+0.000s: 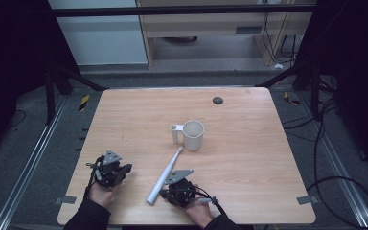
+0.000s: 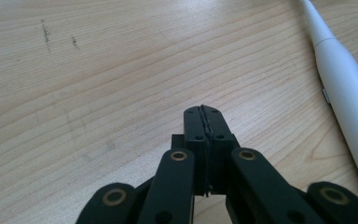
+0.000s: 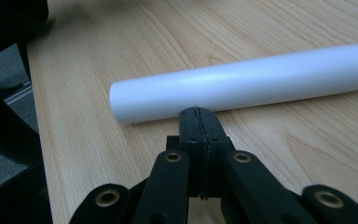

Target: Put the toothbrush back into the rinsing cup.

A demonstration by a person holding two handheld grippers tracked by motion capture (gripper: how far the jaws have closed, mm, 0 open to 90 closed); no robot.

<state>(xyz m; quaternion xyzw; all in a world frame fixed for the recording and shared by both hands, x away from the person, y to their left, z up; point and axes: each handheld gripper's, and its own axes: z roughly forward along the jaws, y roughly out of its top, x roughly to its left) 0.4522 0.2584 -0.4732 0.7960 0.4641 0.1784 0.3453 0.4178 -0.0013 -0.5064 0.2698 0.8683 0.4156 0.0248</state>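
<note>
A white electric toothbrush (image 1: 164, 176) lies on the wooden table (image 1: 249, 158), its head pointing toward a white mug (image 1: 192, 134) that stands upright near the middle. My left gripper (image 1: 126, 168) rests at the front left with its jaws pressed together and nothing between them (image 2: 204, 112). The toothbrush handle (image 2: 349, 88) runs along the right side of the left gripper view. My right gripper (image 1: 163, 193) is shut and empty, its tip (image 3: 198, 113) right at the thick end of the handle (image 3: 242, 84).
A small dark round spot (image 1: 217, 100) marks the table's far side. The table's left edge (image 3: 37, 140) drops to a grey floor beside the right gripper. Cables (image 1: 335, 182) trail on the floor at the right. Dark frame legs stand behind the table.
</note>
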